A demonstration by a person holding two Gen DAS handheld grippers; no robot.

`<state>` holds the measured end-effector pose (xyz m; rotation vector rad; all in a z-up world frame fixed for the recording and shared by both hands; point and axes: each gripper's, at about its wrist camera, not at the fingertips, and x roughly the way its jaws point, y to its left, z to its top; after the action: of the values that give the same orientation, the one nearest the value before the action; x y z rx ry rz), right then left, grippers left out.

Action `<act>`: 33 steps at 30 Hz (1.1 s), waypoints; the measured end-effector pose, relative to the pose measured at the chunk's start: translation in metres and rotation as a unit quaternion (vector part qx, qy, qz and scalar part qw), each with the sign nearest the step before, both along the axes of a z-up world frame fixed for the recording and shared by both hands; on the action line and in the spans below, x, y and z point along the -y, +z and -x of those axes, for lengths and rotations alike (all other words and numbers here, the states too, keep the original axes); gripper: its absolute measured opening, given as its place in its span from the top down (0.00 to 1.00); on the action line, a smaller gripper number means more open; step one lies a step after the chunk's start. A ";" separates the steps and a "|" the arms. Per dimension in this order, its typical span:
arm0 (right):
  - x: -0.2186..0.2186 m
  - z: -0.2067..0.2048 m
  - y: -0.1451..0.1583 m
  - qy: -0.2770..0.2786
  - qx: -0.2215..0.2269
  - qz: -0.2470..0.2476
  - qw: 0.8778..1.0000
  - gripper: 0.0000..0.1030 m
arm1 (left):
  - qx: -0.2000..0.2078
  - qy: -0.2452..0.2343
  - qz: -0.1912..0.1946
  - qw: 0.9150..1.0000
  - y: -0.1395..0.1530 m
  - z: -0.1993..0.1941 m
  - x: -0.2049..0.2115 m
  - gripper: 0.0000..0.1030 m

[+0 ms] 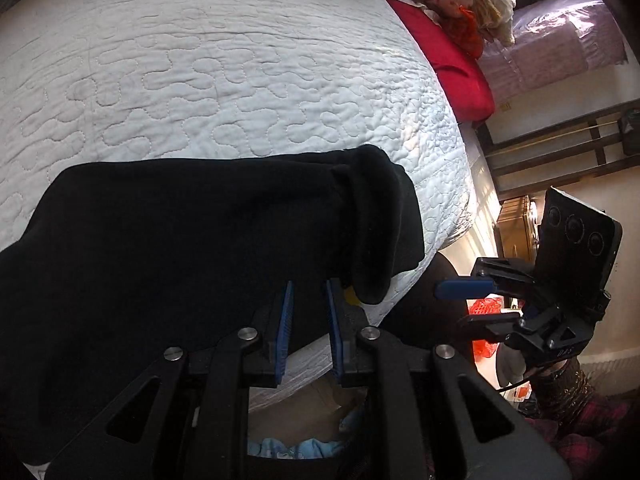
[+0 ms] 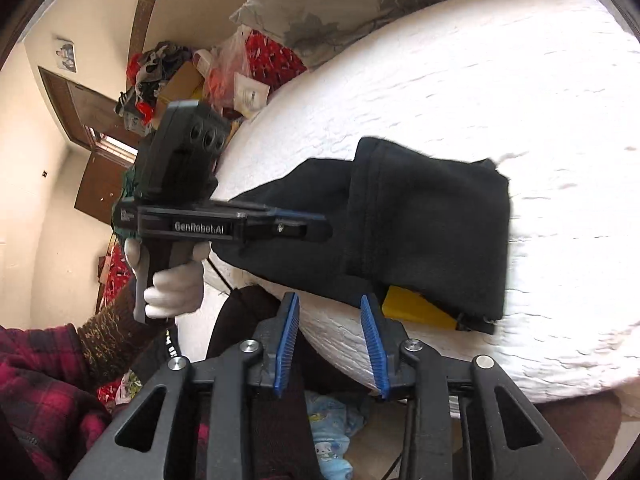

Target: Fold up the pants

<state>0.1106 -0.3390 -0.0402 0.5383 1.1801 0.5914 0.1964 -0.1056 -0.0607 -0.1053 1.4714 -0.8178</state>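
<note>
The black pants (image 2: 424,232) lie folded near the edge of the bed (image 1: 240,72), on its white quilt, with a yellow object (image 2: 416,310) peeking out from under them. The left gripper (image 1: 310,308) is partly open, its blue pads (image 1: 285,332) just over the fabric, gripping nothing. The right gripper (image 2: 330,336) stands wider apart beside the bed edge, empty, clear of the pants.
</note>
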 end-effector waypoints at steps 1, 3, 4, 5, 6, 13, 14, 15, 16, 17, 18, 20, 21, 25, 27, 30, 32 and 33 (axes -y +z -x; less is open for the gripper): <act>0.009 -0.001 0.002 -0.010 0.003 0.003 1.000 0.60 | -0.001 0.008 0.007 1.000 0.000 0.006 0.005 0.86; 0.026 -0.010 0.006 -0.027 0.007 0.020 0.999 0.60 | -0.013 0.031 0.027 0.999 -0.004 0.017 0.011 0.86; 0.031 -0.014 0.006 -0.028 0.007 0.024 0.999 0.60 | -0.022 0.043 0.034 0.998 -0.007 0.022 0.014 0.86; 0.034 -0.020 0.007 -0.026 0.010 0.027 0.999 0.60 | -0.029 0.058 0.037 0.997 -0.011 0.026 0.015 0.86; 0.034 -0.027 0.008 -0.021 0.013 0.030 0.999 0.60 | -0.032 0.069 0.037 0.996 -0.014 0.029 0.017 0.86; 0.008 -0.082 0.002 0.059 0.012 0.081 0.995 0.58 | -0.035 0.130 0.030 0.990 -0.012 0.052 0.019 0.86; 0.006 -0.085 0.000 0.073 0.011 0.086 0.994 0.58 | -0.030 0.130 0.031 0.991 -0.008 0.057 0.019 0.86; 0.000 -0.088 -0.002 0.085 0.012 0.093 0.992 0.58 | -0.021 0.131 0.026 0.991 -0.004 0.062 0.021 0.86; -0.004 -0.090 -0.004 0.098 0.011 0.096 0.990 0.58 | -0.009 0.127 0.021 0.992 -0.001 0.066 0.023 0.86; -0.010 -0.092 -0.006 0.111 0.010 0.099 0.989 0.58 | 0.004 0.124 0.010 0.992 0.001 0.068 0.026 0.86; -0.013 -0.092 -0.007 0.120 0.011 0.106 0.987 0.58 | 0.017 0.123 -0.001 0.992 0.002 0.068 0.030 0.86; -0.016 -0.093 -0.010 0.136 0.010 0.116 0.984 0.58 | 0.029 0.128 -0.024 0.991 -0.003 0.060 0.036 0.83; -0.018 -0.093 -0.011 0.140 0.012 0.122 0.983 0.58 | 0.023 0.136 -0.027 0.990 -0.008 0.055 0.036 0.80; -0.017 -0.097 -0.013 0.144 0.006 0.123 0.982 0.56 | -0.014 0.167 -0.012 0.986 -0.027 0.034 0.040 0.80; -0.020 -0.098 -0.017 0.153 0.001 0.124 0.980 0.55 | -0.011 0.176 -0.010 0.984 -0.028 0.028 0.043 0.80; -0.033 -0.096 -0.023 0.190 0.022 0.155 0.969 0.64 | -0.002 0.189 -0.015 0.982 -0.026 0.028 0.044 0.80; -0.044 -0.096 -0.026 0.206 0.021 0.169 0.964 0.86 | -0.013 0.204 -0.020 0.979 -0.030 0.026 0.041 0.87; -0.050 -0.097 -0.023 0.206 0.020 0.163 0.965 0.86 | -0.022 0.210 -0.021 0.977 -0.031 0.027 0.037 0.88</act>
<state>0.2075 -0.2889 -0.0631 -0.0037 1.3286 0.7372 0.1693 -0.1429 -0.0915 -0.3915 1.4386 -0.4420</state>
